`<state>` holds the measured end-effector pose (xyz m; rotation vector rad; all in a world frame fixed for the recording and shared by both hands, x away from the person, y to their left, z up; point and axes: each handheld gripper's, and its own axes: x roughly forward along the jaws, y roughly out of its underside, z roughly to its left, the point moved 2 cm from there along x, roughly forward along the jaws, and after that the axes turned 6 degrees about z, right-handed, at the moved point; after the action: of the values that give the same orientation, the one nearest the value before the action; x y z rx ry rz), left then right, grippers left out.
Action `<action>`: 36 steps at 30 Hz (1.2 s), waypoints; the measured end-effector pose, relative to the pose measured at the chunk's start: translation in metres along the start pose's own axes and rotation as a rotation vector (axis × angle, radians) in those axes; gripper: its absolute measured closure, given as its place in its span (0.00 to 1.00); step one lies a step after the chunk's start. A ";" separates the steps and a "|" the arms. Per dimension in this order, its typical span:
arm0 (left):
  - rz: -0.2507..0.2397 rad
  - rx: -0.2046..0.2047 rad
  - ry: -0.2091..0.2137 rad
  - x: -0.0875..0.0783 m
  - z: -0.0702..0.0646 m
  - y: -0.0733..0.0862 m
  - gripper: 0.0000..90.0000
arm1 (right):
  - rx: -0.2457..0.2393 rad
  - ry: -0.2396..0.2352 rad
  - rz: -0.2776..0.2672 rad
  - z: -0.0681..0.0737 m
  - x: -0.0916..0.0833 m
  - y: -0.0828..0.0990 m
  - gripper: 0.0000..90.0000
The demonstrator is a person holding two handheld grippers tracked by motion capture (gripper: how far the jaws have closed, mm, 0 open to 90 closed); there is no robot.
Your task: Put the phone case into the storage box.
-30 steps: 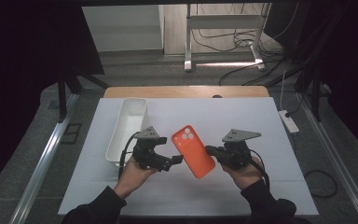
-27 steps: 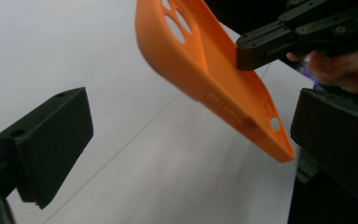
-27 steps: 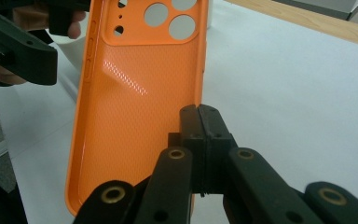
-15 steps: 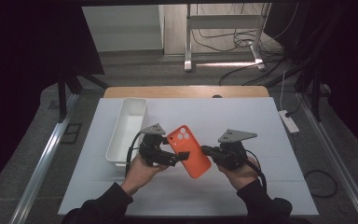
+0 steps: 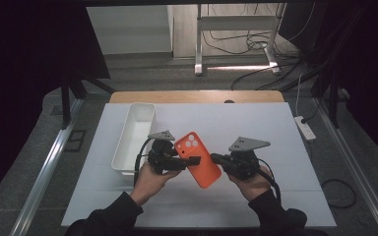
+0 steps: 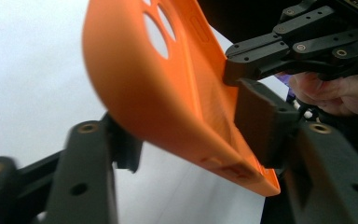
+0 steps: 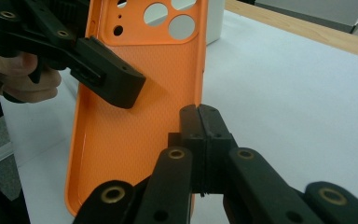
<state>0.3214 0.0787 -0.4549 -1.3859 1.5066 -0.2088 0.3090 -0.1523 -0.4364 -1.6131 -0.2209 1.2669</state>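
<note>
Left gripper (image 5: 189,161) — seen in the high view at the centre of the white table sheet (image 5: 256,128) — reaches from the person's left hand (image 5: 150,178) across the orange phone case (image 5: 198,159). Its jaws have just been closing, with the case between them. In the left gripper view one pad lies against the ribbed inner face of the case (image 6: 177,93), while the other jaw stands just behind the smooth outer shell; whether that second pad presses on the shell cannot be told.

Right gripper (image 5: 215,158), borne by the right hand (image 5: 252,183), meets the case from the opposite side. In the right gripper view its two jaws are pressed together (image 7: 200,122) and pinch the thin long edge of the case (image 7: 135,140) between them.

Both grippers thus carry the case between them, lifted off the sheet and tilted, with the camera cut-outs at the end farther from the person. The left gripper (image 7: 107,84) crosses the middle of the inner face; the right gripper (image 6: 270,53) clamps the rim near the lower half.

A white rectangular tray (image 5: 134,135) lies on the sheet just left of the left gripper, apart from the case.

No brand, label or writing can be read on the case, the tray or the grippers.
</note>
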 end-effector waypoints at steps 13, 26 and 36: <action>-0.019 -0.092 0.086 -0.002 0.001 0.001 0.92 | 0.012 -0.001 0.006 -0.001 0.003 0.002 0.99; 0.000 -0.050 0.048 -0.006 -0.002 -0.001 0.94 | 0.047 -0.051 0.012 -0.002 0.000 0.002 0.79; 0.038 0.004 0.063 -0.015 0.004 -0.001 0.94 | 0.058 -0.095 0.069 -0.008 -0.001 0.006 0.31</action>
<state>0.3226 0.0926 -0.4477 -1.3579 1.5824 -0.2336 0.3125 -0.1599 -0.4410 -1.5241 -0.1863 1.3921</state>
